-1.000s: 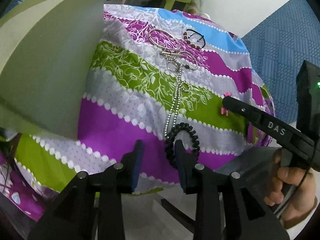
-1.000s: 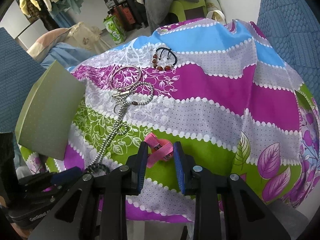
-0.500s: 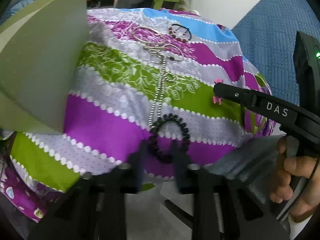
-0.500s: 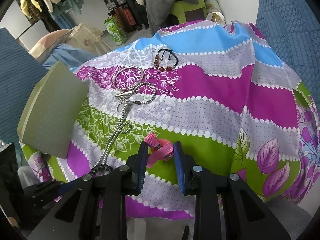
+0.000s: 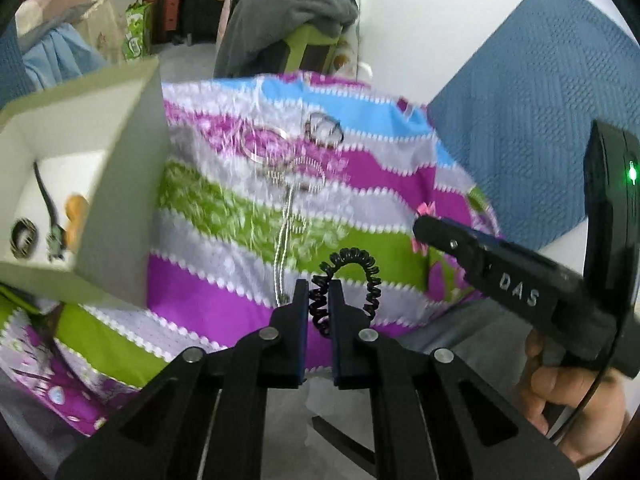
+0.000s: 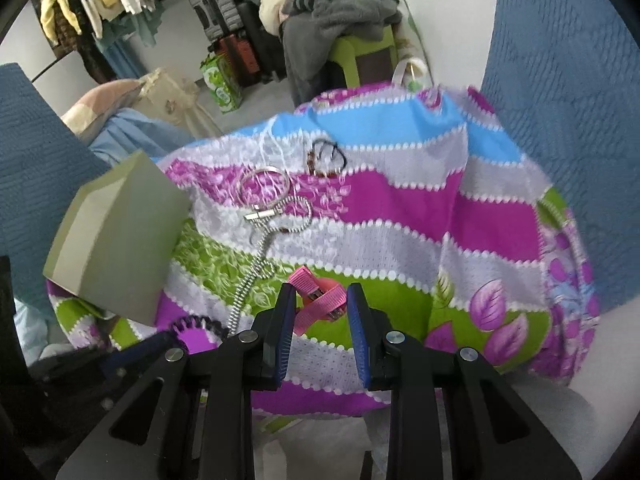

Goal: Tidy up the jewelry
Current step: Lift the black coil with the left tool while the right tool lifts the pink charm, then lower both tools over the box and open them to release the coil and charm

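My left gripper (image 5: 319, 292) is shut on a black coil hair tie (image 5: 354, 258), which loops up above the fingertips, off the striped cloth (image 5: 380, 172). My right gripper (image 6: 321, 288) is shut on a pink ribbon hair clip (image 6: 318, 306), held just above the cloth. To the left stands a green box (image 5: 120, 184), open, with a ring (image 5: 23, 238) and other small pieces inside. On the cloth lie a silver chain (image 6: 256, 268), a silver bangle (image 6: 264, 184) and a beaded bracelet (image 6: 326, 158). The hair tie (image 6: 192, 324) shows at lower left in the right wrist view.
The cloth covers a rounded surface that drops off on all sides. Blue quilted fabric (image 6: 560, 100) rises to the right. Behind are a green stool piled with grey clothes (image 6: 340, 20), bags and hanging laundry. A hand (image 5: 560, 392) holds the right gripper.
The left jaws closed on the black coil hair tie and lifted it off the cloth. Both grippers rose, the right keeping the pink clip. The box's inside came into view.
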The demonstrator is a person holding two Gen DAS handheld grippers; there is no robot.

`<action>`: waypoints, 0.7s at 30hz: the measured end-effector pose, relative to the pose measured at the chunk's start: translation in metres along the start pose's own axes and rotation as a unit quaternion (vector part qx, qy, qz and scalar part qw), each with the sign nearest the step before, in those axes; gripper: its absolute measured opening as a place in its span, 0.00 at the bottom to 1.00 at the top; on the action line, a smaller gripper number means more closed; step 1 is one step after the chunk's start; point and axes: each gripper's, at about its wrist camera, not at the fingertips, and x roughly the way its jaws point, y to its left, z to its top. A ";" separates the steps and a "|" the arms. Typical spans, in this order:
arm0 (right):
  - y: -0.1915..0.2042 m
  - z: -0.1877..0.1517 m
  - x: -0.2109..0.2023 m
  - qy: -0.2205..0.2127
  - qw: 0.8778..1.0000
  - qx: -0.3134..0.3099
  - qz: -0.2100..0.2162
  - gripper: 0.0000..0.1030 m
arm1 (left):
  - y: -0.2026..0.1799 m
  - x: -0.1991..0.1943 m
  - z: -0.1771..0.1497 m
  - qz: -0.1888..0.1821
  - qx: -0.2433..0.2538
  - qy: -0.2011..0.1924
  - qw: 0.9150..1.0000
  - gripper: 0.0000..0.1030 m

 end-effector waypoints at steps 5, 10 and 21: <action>0.016 0.027 -0.041 -0.034 0.999 -0.008 -0.007 0.23 | 0.000 -0.041 0.032 0.004 0.002 -0.028 1.000 0.09; 0.039 0.056 -0.075 -0.066 0.998 -0.021 -0.008 0.23 | 0.014 -0.085 0.065 0.011 -0.005 -0.059 0.998 0.09; 0.119 0.114 -0.117 -0.128 0.989 -0.068 0.013 0.23 | 0.064 -0.161 0.116 0.033 -0.009 -0.114 0.993 0.09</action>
